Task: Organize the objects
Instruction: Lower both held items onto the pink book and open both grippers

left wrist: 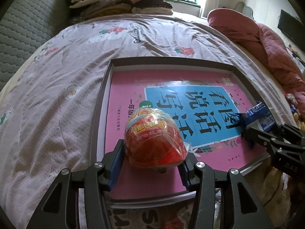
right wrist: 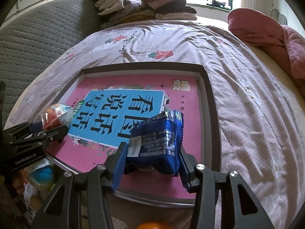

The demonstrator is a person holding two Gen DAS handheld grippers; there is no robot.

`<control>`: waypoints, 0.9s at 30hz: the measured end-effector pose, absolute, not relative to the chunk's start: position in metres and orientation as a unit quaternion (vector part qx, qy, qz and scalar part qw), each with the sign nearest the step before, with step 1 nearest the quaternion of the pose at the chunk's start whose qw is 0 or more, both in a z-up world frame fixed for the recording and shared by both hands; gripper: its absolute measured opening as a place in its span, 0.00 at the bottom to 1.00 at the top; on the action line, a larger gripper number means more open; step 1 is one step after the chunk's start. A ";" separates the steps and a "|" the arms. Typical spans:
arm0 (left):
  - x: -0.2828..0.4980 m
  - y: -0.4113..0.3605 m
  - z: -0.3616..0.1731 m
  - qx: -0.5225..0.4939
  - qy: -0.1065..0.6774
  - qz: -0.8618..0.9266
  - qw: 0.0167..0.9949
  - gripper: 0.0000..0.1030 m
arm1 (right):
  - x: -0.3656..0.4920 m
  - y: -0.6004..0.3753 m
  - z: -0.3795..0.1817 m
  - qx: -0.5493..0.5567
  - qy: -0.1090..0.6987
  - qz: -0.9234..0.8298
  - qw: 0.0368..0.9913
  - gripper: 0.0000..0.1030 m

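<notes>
A shallow grey box [left wrist: 103,95] [right wrist: 211,103] lies on the bed with a pink book [left wrist: 171,80] [right wrist: 137,84] inside it. My left gripper [left wrist: 152,158] is shut on a round red snack in clear wrap [left wrist: 154,141], held just above the book's near left part. In the right wrist view that snack [right wrist: 55,116] and the left gripper [right wrist: 47,131] show at the left. My right gripper [right wrist: 152,156] is shut on a blue foil packet [right wrist: 158,139], over the book's near right side. The packet [left wrist: 257,118] and right gripper [left wrist: 253,131] appear at the right of the left wrist view.
The floral bedsheet [left wrist: 57,95] spreads around the box. Folded clothes [left wrist: 122,2] are piled at the bed's far end, a pink quilt [left wrist: 263,42] bunches at the right. A grey padded headboard [right wrist: 38,30] stands left. An orange [right wrist: 152,225] and more packets [right wrist: 40,177] lie near the bottom edge.
</notes>
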State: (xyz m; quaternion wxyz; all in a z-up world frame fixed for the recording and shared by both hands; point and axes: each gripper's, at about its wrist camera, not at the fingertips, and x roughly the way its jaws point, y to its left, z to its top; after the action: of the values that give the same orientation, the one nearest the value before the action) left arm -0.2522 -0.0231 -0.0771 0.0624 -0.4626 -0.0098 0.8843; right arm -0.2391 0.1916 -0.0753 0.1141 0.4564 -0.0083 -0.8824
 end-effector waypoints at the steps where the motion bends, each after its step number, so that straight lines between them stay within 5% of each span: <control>1: -0.253 -0.023 -0.078 -0.465 -0.010 0.883 0.062 0.51 | -0.239 0.192 -0.075 0.456 -0.010 -0.883 0.114 0.48; 11: -0.249 -0.028 -0.073 -0.461 -0.014 0.886 0.045 0.60 | -0.236 0.196 -0.072 0.459 -0.011 -0.883 0.102 0.51; 17: -0.245 -0.030 -0.064 -0.454 -0.018 0.890 0.043 0.61 | -0.232 0.194 -0.069 0.456 0.009 -0.886 0.087 0.61; 27: -0.230 -0.030 -0.044 -0.435 -0.018 0.899 0.047 0.61 | -0.222 0.193 -0.050 0.438 0.014 -0.895 0.085 0.61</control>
State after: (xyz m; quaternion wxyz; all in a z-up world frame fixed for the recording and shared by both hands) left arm -0.2299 -0.0299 -0.0439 0.0466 -0.4349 -0.0183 0.8991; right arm -0.2217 0.1934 -0.0497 0.0855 0.4376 0.0135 -0.8950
